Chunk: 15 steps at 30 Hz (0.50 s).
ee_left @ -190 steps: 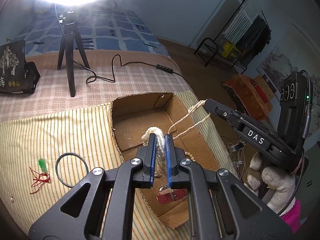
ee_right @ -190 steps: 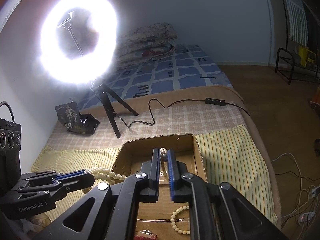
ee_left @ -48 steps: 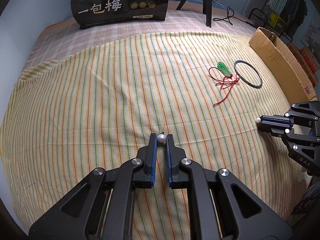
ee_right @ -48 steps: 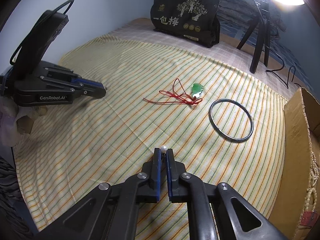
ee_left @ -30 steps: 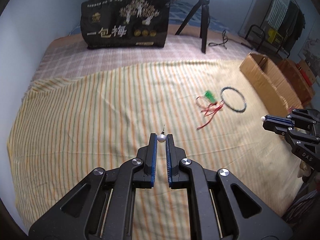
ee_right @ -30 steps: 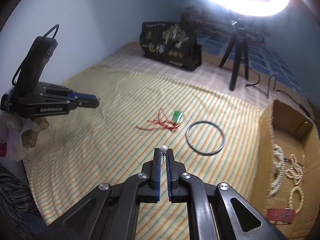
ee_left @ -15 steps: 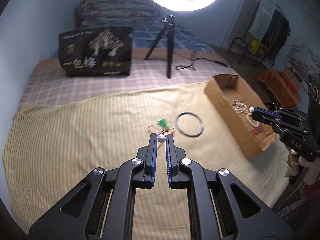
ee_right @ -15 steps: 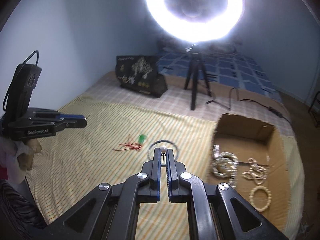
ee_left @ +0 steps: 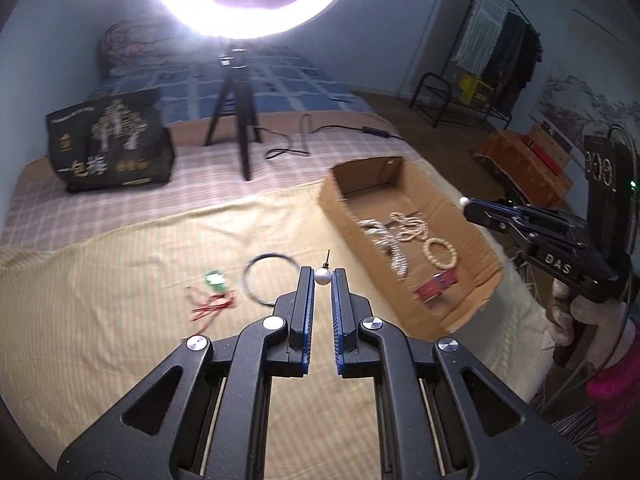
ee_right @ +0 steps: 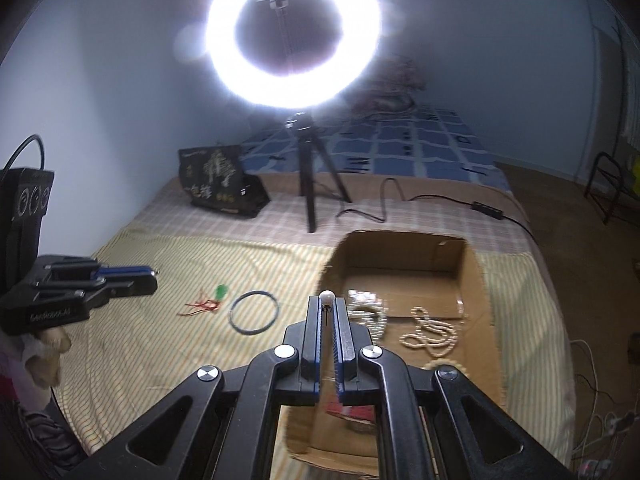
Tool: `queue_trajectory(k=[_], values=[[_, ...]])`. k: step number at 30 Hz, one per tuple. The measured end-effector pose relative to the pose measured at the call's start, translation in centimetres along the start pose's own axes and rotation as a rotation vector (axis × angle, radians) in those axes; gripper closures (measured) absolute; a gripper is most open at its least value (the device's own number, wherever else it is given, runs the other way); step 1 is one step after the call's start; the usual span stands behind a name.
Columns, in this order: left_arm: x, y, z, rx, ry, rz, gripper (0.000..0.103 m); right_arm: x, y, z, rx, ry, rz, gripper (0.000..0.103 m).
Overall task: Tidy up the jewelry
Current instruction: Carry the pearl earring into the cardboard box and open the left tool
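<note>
Mid-sort on the bed: my left hand-held gripper [ee_left: 323, 276] and right hand-held gripper [ee_right: 328, 300] each pinch a pearl stud [ee_left: 322, 276], nearly closed. Bead strands already lie in the box [ee_left: 460, 200] — the ring [ee_left: 256, 280] and green pendant [ee_left: 215, 279] remain on the cloth.

Location: home bedroom. Evidence: bed [ee_left: 120, 320] with striped and checked covers, folded quilt [ee_right: 394, 88] at head end, clothes rack [ee_left: 500, 56] with hanging garments, wooden floor [ee_right: 560, 200].
</note>
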State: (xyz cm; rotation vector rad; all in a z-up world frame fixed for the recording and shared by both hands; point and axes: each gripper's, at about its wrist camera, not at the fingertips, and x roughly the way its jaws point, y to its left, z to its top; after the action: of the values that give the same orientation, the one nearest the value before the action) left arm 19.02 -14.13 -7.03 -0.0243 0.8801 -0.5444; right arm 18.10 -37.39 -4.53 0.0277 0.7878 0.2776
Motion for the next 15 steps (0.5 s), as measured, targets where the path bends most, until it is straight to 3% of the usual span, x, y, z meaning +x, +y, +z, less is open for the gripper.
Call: queue_trajectory(k=[15], values=[[4.3,-6.5,1.8,0.027,0.0,-0.062,0.097,0.5,-4.4,1.3,0.045,-0.013,-0.037,0.101]])
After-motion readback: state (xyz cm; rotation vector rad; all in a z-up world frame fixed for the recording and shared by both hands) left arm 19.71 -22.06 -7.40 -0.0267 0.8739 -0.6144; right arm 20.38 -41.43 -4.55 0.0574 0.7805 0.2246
